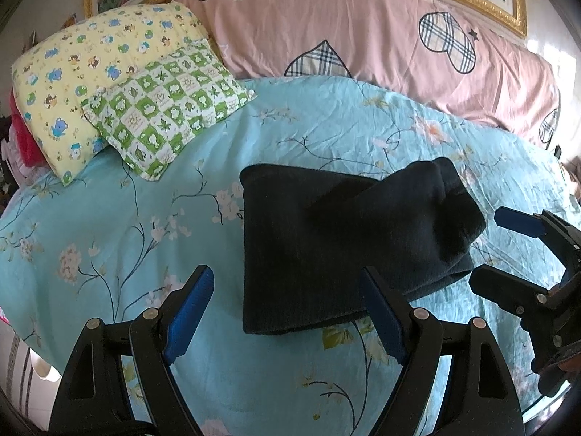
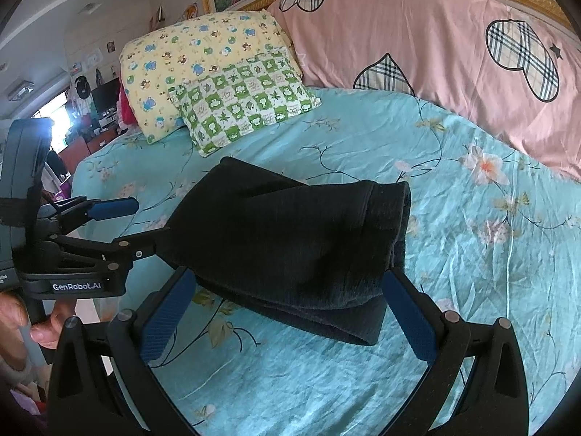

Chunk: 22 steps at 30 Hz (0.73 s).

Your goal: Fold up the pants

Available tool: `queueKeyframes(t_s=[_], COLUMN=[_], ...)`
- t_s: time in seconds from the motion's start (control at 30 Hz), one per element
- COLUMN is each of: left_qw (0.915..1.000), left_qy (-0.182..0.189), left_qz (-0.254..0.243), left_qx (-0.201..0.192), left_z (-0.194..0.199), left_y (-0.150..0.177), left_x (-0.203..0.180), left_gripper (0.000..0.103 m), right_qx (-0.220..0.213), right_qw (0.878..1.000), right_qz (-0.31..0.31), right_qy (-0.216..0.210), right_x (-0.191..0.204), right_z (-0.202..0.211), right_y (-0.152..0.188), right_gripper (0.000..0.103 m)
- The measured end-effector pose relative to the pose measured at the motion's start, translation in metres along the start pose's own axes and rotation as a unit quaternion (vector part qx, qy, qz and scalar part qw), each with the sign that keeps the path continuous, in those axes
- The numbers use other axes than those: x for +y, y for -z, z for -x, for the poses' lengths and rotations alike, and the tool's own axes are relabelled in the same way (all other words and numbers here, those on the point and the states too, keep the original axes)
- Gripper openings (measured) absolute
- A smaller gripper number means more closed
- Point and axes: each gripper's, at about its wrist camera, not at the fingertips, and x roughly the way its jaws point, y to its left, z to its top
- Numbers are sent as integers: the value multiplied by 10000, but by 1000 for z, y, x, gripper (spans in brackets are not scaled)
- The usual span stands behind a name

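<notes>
I have the dark pants (image 1: 348,239) lying folded into a thick rectangular bundle on the turquoise floral bedsheet (image 1: 127,218), toward the near edge of the bed and well clear of the green checked pillow (image 1: 167,109) and the yellow bear-print pillow (image 1: 83,72) at the far left corner. The long pink pillow (image 1: 363,29) lines the far edge.

My left gripper (image 1: 287,312) is spread wide and holds nothing, hovering over the bundle's near left corner; my right gripper (image 2: 287,312) is likewise released, straddling the bundle's near edge.

I judge the fold largely done: both tongs sit apart from the cloth so the layers can settle flat. The upper layer lies slightly askew, so it may want squaring.
</notes>
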Motion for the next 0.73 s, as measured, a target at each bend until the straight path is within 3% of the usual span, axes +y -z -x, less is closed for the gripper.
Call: queueKeyframes(t_s=[0.6,0.73], left_qw=[9999,9996], left_qy=[-154,1], left_qz=[34,199], left_qx=[13,191], left_z=[-16,-18], left_y=[-14,-17], left_x=[3,4], left_gripper=[83,83], right_qx=[-51,-57], right_qw=[9997,9994], right_qz=[-239,-334], right_qy=[32,30], right_x=[-7,-11], right_z=[-1,-1], right_y=[-1,1], right_gripper=[103,103])
